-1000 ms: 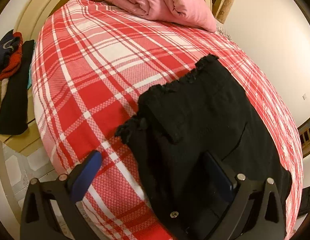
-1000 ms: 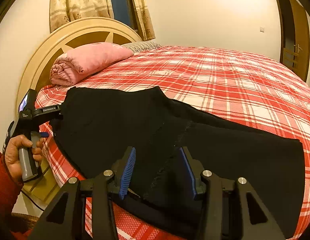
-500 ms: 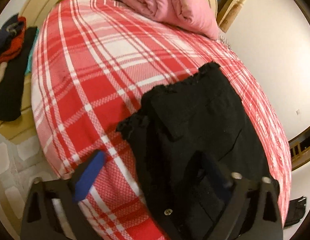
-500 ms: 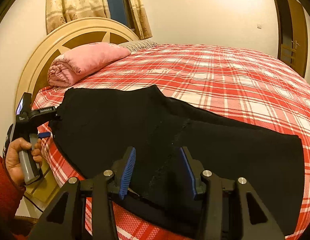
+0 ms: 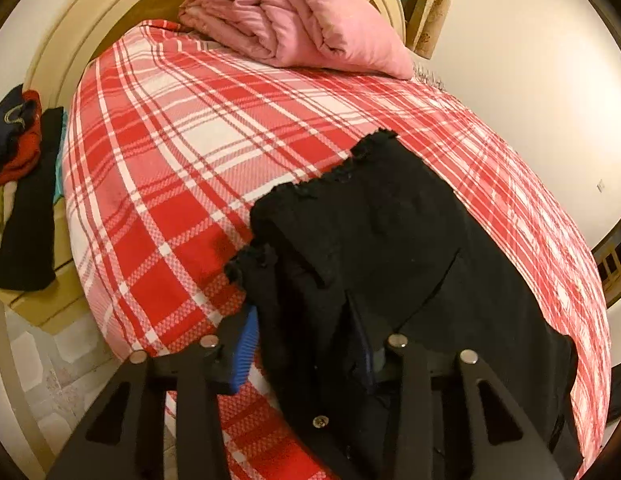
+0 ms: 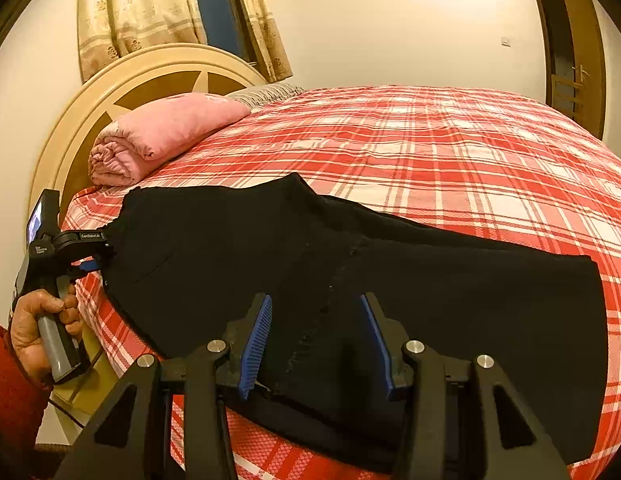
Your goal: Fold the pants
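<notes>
Black pants point(image 6: 390, 264) lie along the near edge of a red and white plaid bed point(image 6: 450, 152), folded lengthwise with one leg on the other. My left gripper point(image 5: 306, 344) is at the waistband end point(image 5: 294, 280); its blue pads have narrowed around a bunched fold of waistband cloth, with a gap still showing. It also shows in the right wrist view point(image 6: 92, 258). My right gripper point(image 6: 314, 340) is open over the near edge of the pants around mid-length, with cloth between its pads.
A rolled pink quilt point(image 5: 294, 24) lies at the head of the bed by the round wooden headboard point(image 6: 110, 92). A pile of clothes point(image 5: 18, 184) lies on a low stand left of the bed. A door point(image 6: 574, 48) is at the far right.
My left gripper's fingers have closed in from wide open to around the waistband corner. My right gripper has stayed in place and open.
</notes>
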Tool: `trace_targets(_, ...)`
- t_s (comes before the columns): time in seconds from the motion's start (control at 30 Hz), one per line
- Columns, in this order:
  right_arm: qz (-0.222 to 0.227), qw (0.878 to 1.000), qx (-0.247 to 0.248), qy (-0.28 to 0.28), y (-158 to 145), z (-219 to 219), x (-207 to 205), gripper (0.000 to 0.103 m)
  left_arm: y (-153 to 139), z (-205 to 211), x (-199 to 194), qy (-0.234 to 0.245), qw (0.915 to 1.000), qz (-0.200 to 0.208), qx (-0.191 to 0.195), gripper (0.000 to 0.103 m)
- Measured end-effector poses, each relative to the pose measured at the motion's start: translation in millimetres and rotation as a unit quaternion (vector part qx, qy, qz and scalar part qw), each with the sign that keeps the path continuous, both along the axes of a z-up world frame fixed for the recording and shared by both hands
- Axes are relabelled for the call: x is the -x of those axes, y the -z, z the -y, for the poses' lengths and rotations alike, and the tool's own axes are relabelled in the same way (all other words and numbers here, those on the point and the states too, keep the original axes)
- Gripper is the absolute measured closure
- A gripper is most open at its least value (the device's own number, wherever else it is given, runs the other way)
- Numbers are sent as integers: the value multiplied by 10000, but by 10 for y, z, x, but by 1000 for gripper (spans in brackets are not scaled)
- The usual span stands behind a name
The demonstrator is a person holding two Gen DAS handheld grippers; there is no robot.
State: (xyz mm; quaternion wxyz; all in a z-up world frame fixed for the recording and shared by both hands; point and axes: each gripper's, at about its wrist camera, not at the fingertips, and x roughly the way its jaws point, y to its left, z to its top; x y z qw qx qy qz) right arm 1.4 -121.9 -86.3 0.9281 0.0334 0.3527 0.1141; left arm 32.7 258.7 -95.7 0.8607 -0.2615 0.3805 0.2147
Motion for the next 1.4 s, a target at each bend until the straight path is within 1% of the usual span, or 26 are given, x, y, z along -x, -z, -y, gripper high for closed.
trace_targets(0.13,-46,9999,-17,93,6,25,-16,56,-4,-18,14,12,10000,10,39,64)
trace_targets(0.27,-92,9998,-50,145,19,46,-26,56,-46,26,9,45,9999,20,-104,66)
trace_targets(0.43,-119,9997,-52,184,26,53,-37,56,33,-23,-16,-6,10000,-64,74,63)
trace_targets(0.53,-160,9996,-65,210,44,58,-50,56,48,-50,-17,-42,9998,-58,202,59)
trace_targets(0.57,-164,9996,-70,220,48,63,-52,56,57,-68,-12,-58,9996,-38,273,57)
trace_targets(0.6,-169,9996,-80,228,49,69,-55,56,70,-93,-4,-78,9993,-5,369,53)
trace_targets(0.73,-197,9994,-117,246,62,90,-64,56,101,-193,24,-188,9959,218,857,45)
trace_targets(0.77,-205,9994,-127,242,65,86,-62,56,101,-194,19,-203,9954,230,910,43)
trace_targets(0.83,-208,9994,-131,243,68,82,-58,56,97,-183,6,-222,9950,231,951,42)
trace_targets(0.87,-200,9994,-135,244,64,85,-52,56,93,-164,-2,-216,9954,220,911,44)
trace_targets(0.9,-187,9994,-140,248,62,86,-52,56,87,-140,-4,-206,9964,194,801,51)
trace_targets(0.93,-176,9994,-142,257,58,87,-49,56,86,-137,-1,-195,9969,191,744,54)
trace_targets(1.0,-126,9993,-151,314,37,110,-36,56,84,-138,34,-135,9965,308,761,64)
trace_targets(1.07,-79,9990,-186,397,13,153,-24,56,71,-149,55,-56,9962,369,783,66)
trace_targets(1.17,-69,9981,-283,539,-2,252,-18,56,-18,-103,68,-8,9975,408,577,68)
trace_targets(1.23,-83,9974,-321,633,-3,323,-20,56,-131,-23,90,70,9983,495,298,69)
trace_targets(1.3,-114,9958,-405,811,8,425,-26,56,-322,159,110,378,9967,682,-216,73)
trace_targets(1.33,-144,9948,-471,893,16,476,-32,56,-391,243,111,537,9948,753,-419,74)
trace_targets(1.37,-177,9936,-554,971,23,529,-38,56,-485,375,123,786,9909,854,-685,74)
trace_targets(1.4,-205,9922,-639,1050,32,586,-40,56,-579,542,134,1064,9851,944,-966,75)
